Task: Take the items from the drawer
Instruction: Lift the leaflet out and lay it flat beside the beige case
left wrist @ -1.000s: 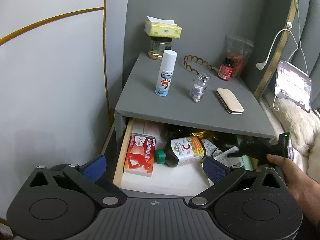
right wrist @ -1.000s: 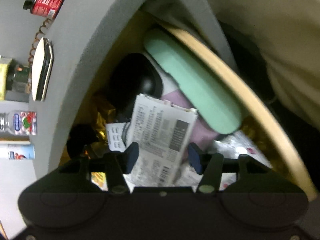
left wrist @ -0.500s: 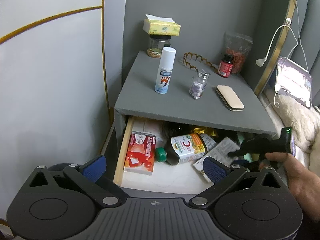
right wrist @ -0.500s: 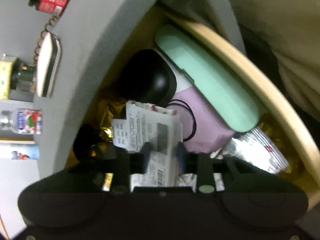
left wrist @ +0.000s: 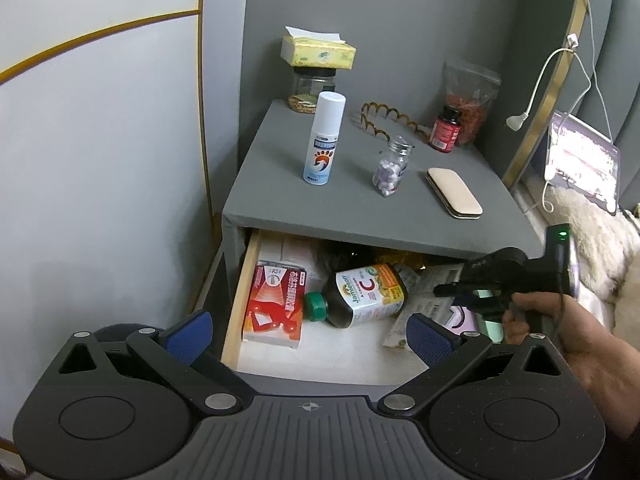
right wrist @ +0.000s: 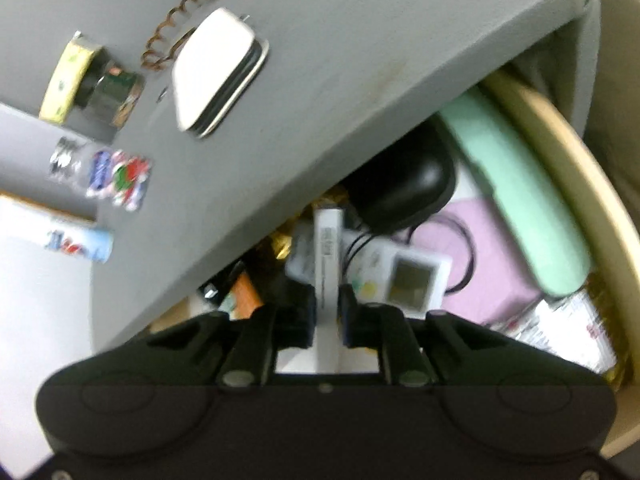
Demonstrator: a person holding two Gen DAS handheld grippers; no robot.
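- Right gripper (right wrist: 328, 316): jaws, just closing, clamp a flat white box (right wrist: 329, 264) edge-on, over the open drawer's (left wrist: 234, 300) right side (view blurred).
- Left gripper (left wrist: 308, 330): jaws spread, holding nothing, before the drawer.
- Vitamin bottle (left wrist: 366, 294): lying inside the drawer.

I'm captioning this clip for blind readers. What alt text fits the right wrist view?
The right hand-held gripper is shut on a thin white box, held edge-on above an open, cluttered drawer. Below lie a mint-green case, a black rounded object and a small white device with a screen; the picture is blurred.
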